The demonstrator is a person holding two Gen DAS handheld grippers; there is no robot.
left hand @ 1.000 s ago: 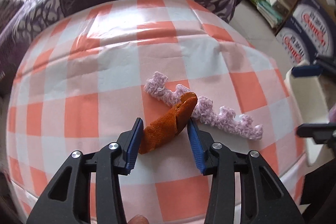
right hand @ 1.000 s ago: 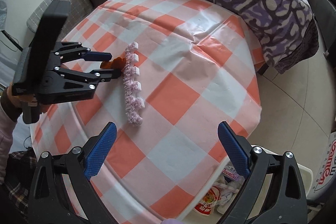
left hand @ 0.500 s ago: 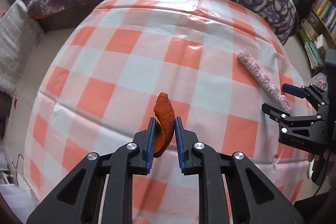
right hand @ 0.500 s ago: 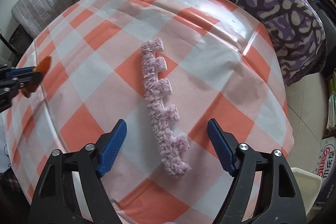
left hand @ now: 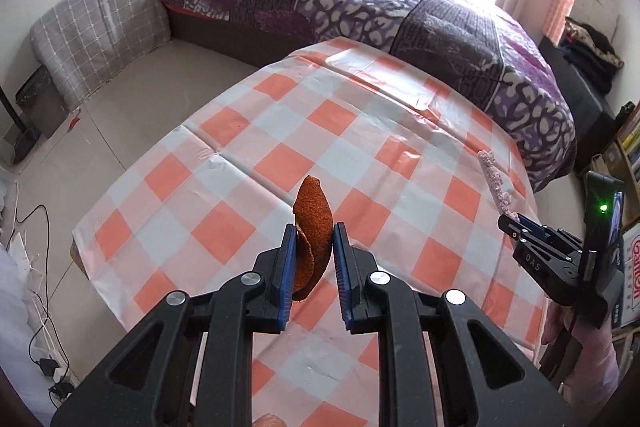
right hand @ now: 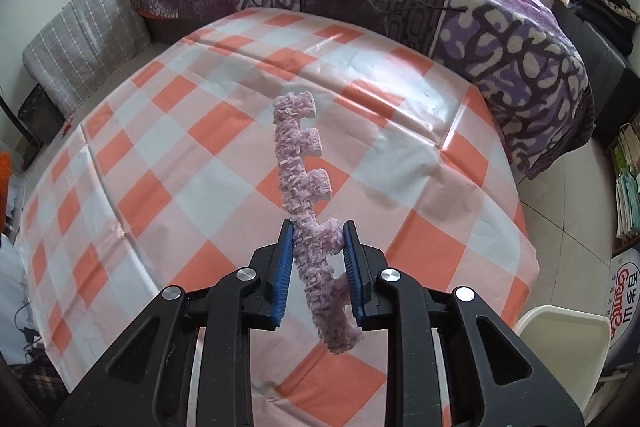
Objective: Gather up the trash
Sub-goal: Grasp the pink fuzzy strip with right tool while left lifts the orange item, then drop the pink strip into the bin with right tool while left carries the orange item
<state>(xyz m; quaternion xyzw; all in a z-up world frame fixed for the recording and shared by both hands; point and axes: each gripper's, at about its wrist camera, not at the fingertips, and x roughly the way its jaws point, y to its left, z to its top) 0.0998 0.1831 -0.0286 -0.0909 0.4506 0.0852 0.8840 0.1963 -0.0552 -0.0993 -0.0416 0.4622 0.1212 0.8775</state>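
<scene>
The left gripper [left hand: 314, 259] clamps the peel [left hand: 311, 227] above the table [left hand: 240, 163]. The right gripper's [right hand: 318, 263] jaws have just closed on the foam strip [right hand: 304, 187]; lift it level, carry both to the bin [right hand: 560, 339].

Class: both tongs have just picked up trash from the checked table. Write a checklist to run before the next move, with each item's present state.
1. Left tongs shut on the orange peel: ok, the peel is pinched between the pads and lifted clear of the tablecloth.
2. Right tongs shut on the pink foam strip: ok, the jaws have just been closing and now press on it.
3. Strip gripped near its middle: not ok, most of it sticks out ahead of the pads.
4. White bin within sight: ok, beside the table's near right corner.
5. Bin has room: cannot tell, its inside is hidden.
</scene>
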